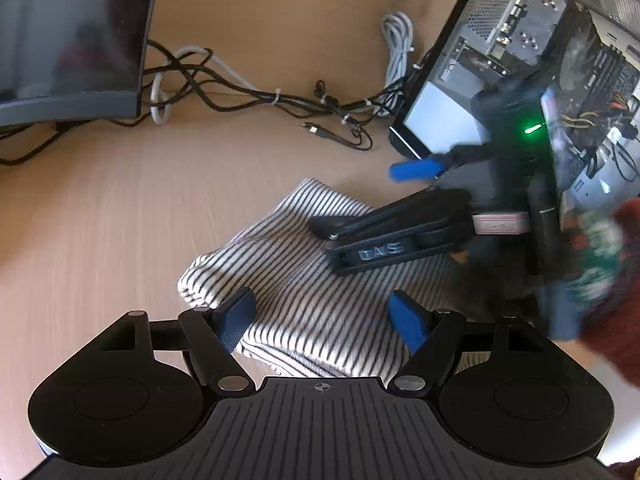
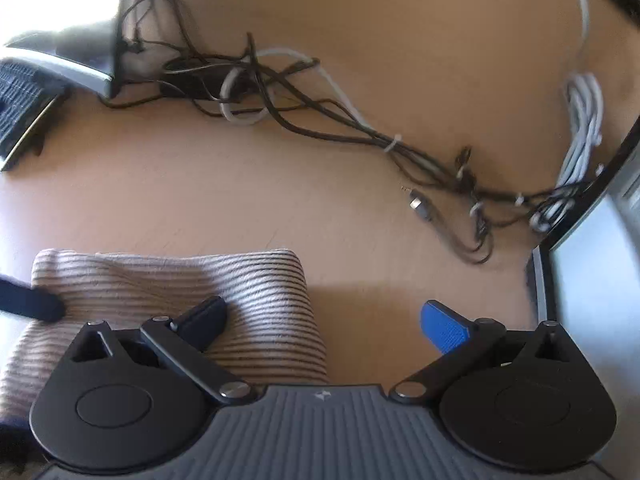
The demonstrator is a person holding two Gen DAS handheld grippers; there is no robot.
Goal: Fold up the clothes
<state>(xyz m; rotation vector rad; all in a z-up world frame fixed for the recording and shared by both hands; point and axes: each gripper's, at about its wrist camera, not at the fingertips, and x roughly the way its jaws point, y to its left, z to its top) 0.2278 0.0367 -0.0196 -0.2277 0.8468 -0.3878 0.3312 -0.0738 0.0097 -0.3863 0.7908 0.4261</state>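
A white cloth with thin dark stripes [image 1: 304, 280] lies folded into a thick pad on the wooden table [image 1: 100, 220]. My left gripper [image 1: 322, 314] is open just above the cloth's near part, its blue pads [image 1: 408, 320] apart and pressing nothing. Blurred by motion, my right gripper [image 1: 360, 200] reaches in from the right over the cloth's far right corner, open wide. In the right wrist view the striped cloth [image 2: 180, 280] fills the lower left. My right gripper [image 2: 326, 320] is open there, one finger over the cloth's right edge and the blue pad [image 2: 444, 328] over bare table.
A dark monitor [image 1: 68, 40] stands at the back left. Tangled black and white cables [image 1: 260, 96] run across the table behind the cloth. An open computer case [image 1: 560, 60] stands at the right. A person's dark red sleeve [image 1: 624, 280] shows at the right edge.
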